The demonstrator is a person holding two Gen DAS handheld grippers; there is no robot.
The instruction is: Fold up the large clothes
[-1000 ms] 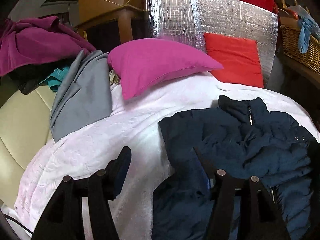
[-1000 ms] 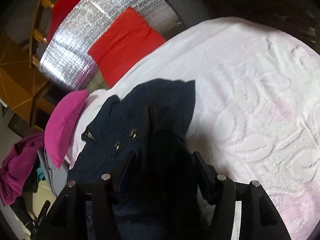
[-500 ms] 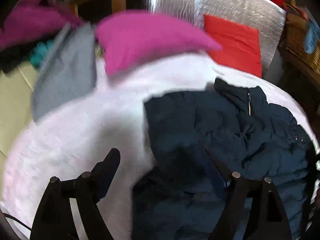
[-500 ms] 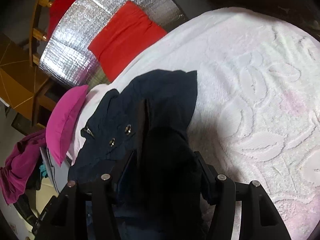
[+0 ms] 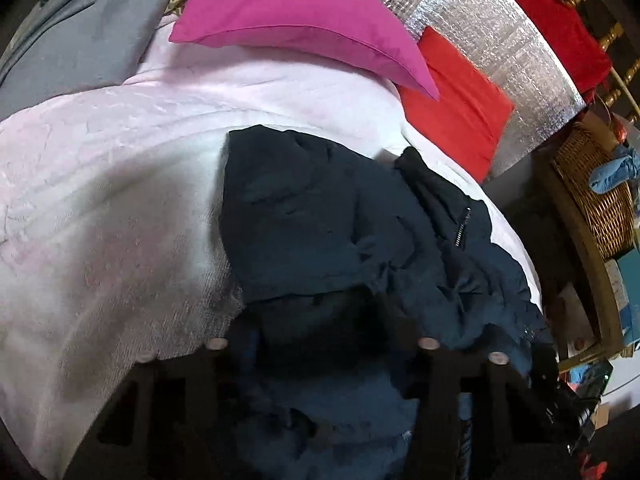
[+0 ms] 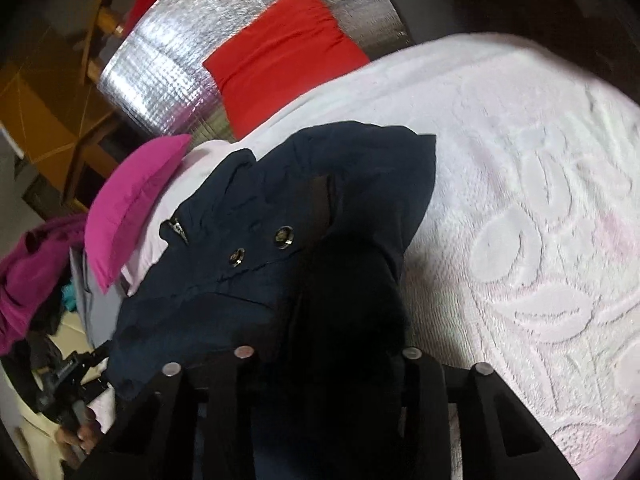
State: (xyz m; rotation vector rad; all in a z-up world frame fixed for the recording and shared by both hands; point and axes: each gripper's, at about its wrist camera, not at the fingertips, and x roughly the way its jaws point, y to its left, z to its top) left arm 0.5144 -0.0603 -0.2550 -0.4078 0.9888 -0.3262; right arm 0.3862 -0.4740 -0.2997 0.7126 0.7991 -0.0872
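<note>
A dark navy padded jacket [image 5: 320,216] lies crumpled on the bed's white-pink blanket [image 5: 100,200], collar and zip toward the pillows. My left gripper [image 5: 320,320] is low over its near edge. Its jaws are closing, and bunched navy fabric fills the gap between them. In the right wrist view the jacket [image 6: 360,168] shows two snap buttons. My right gripper [image 6: 324,336] is at its near side, jaws closing too, with a dark fold packed between the fingers. Both grippers' fingertips are buried in cloth.
A magenta pillow [image 5: 288,12] and a red pillow [image 5: 456,108] lean on a silver foil panel [image 5: 500,40] at the bed's head. Beside the bed stands a wicker basket [image 5: 592,184]. A grey garment [image 5: 80,40] and magenta clothes [image 6: 20,280] lie on the other side.
The left gripper dropped toward the jacket and rolled, and its jaws widened, then narrowed around the fabric. The right gripper's jaws narrowed on the fold between them.
</note>
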